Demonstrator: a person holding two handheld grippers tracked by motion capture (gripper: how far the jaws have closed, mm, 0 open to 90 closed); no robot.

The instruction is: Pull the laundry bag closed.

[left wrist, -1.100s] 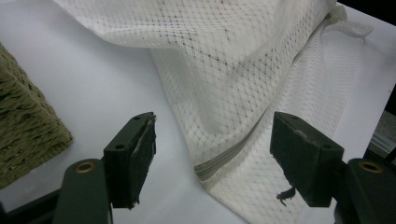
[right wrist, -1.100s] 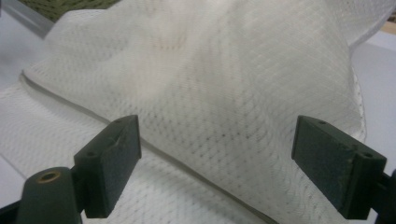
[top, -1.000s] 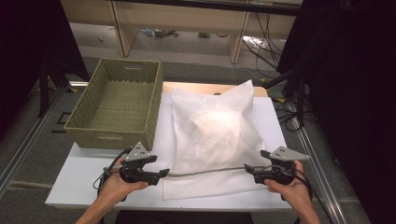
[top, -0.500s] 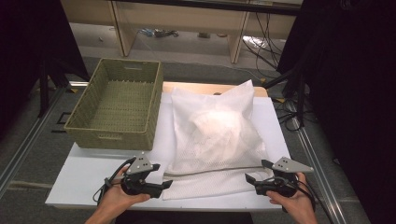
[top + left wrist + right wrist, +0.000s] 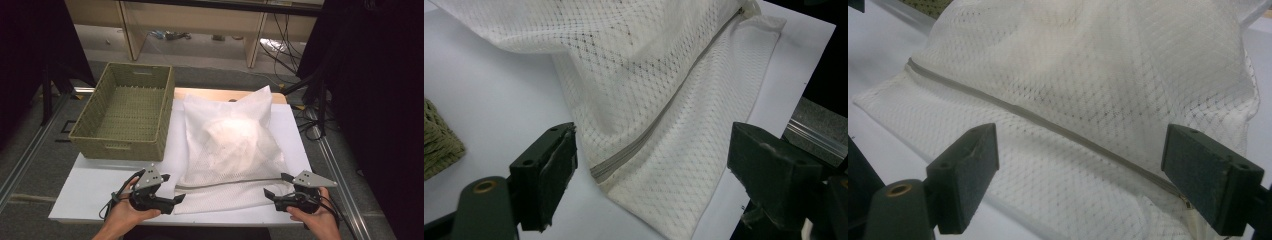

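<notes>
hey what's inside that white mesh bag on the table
A pale rounded bulk swells the middle of the mesh bag, with its grey zipper closed. The netting blurs it, so what it is cannot be told.

The left gripper (image 5: 172, 195) and right gripper (image 5: 276, 189) are showing black bodies, each wearing a grey three-cornered plate. Black cables are trailing behind them. Their blocky dark jaws are carrying small round screw holes.

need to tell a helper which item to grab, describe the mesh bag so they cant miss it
On the white table, right of the green woven basket, lies a white mesh laundry bag bulging with something pale. A grey zipper runs across its near end, unlike anything else there.
</notes>
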